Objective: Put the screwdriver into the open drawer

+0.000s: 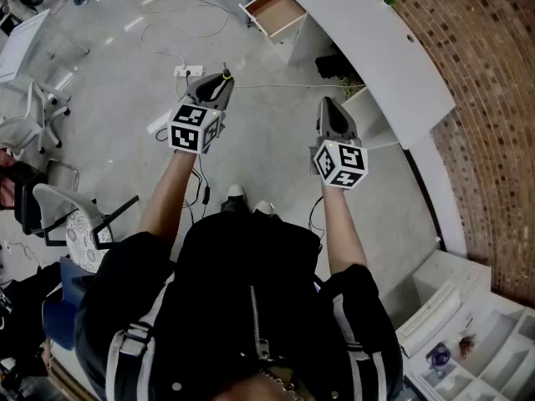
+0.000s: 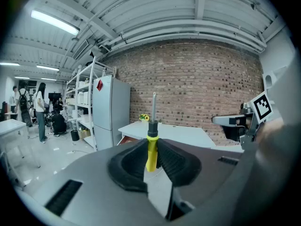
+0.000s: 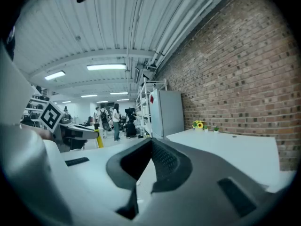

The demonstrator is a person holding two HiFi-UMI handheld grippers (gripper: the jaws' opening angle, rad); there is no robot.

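A screwdriver (image 2: 151, 149) with a yellow handle, black collar and metal shaft stands upright between the jaws of my left gripper (image 2: 151, 142), which is shut on it. In the head view the left gripper (image 1: 223, 82) is held over the floor with the screwdriver (image 1: 224, 73) sticking out at its tip. The open drawer (image 1: 276, 8) with a brown inside juts from under the white counter (image 1: 376, 40), well ahead of both grippers. It also shows as a reddish drawer (image 2: 125, 139) beyond the jaws. My right gripper (image 1: 327, 104) (image 3: 150, 141) is shut and holds nothing.
A brick wall (image 1: 485, 73) runs behind the counter. Cables and a power strip (image 1: 188, 71) lie on the floor ahead. Office chairs (image 1: 75, 215) stand at the left, white shelving (image 1: 468, 332) at the lower right. A grey fridge (image 2: 110, 109) and people (image 2: 40, 102) are further off.
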